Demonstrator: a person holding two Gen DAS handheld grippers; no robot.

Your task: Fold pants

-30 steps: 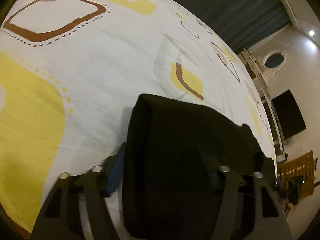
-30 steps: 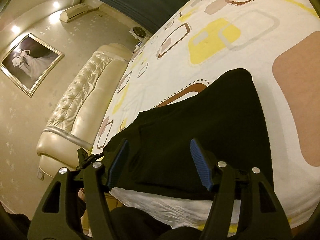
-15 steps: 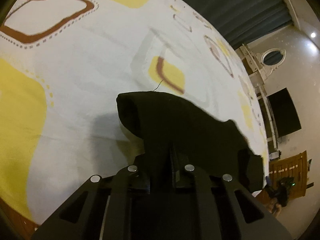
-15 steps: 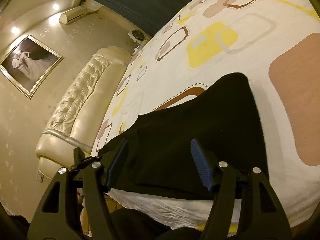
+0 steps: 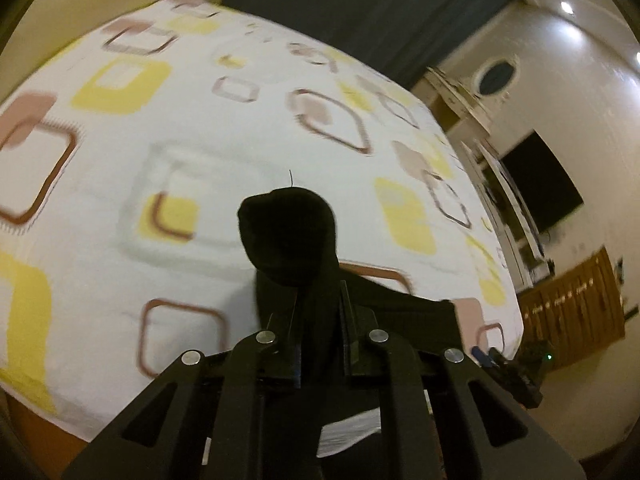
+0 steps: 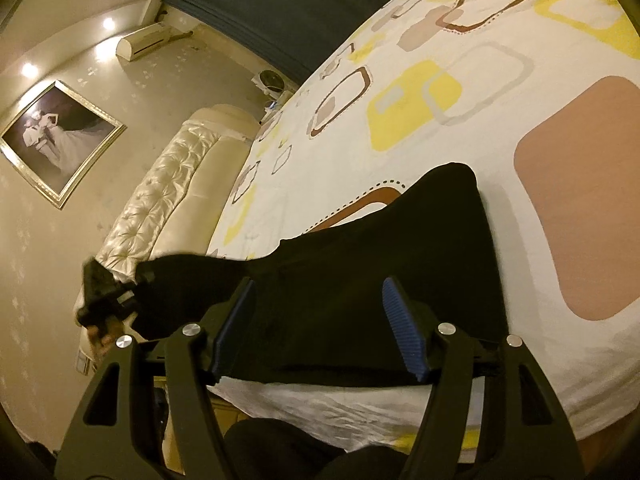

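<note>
Left wrist view: the left gripper [image 5: 318,320] is clamped on a bunch of the black pants [image 5: 288,236], which bulges up between and beyond its fingers; a second ago those fingers stood apart over the flat cloth, half a second ago they had closed, and now the pinched end is lifted clear of the bed [image 5: 120,200], with the sheet blurred by the motion. That suggests the fold has begun: one end is picked up, likely to be carried over the rest. The remainder of the pants trails away toward the bed's near right corner and stays on the sheet. In the right wrist view the right gripper [image 6: 320,328] hovers with its blue-padded fingers apart over the pants [image 6: 380,280], unchanged from the earlier frames, gripping nothing; the cloth lies along the near edge of the bed [image 6: 520,60], and its left end rises toward the left gripper [image 6: 104,296], which is blurred there. How much cloth the left fingers hold is hidden by the bunch itself, and whether waistband or leg end is held cannot be made out in the dark fabric.
</note>
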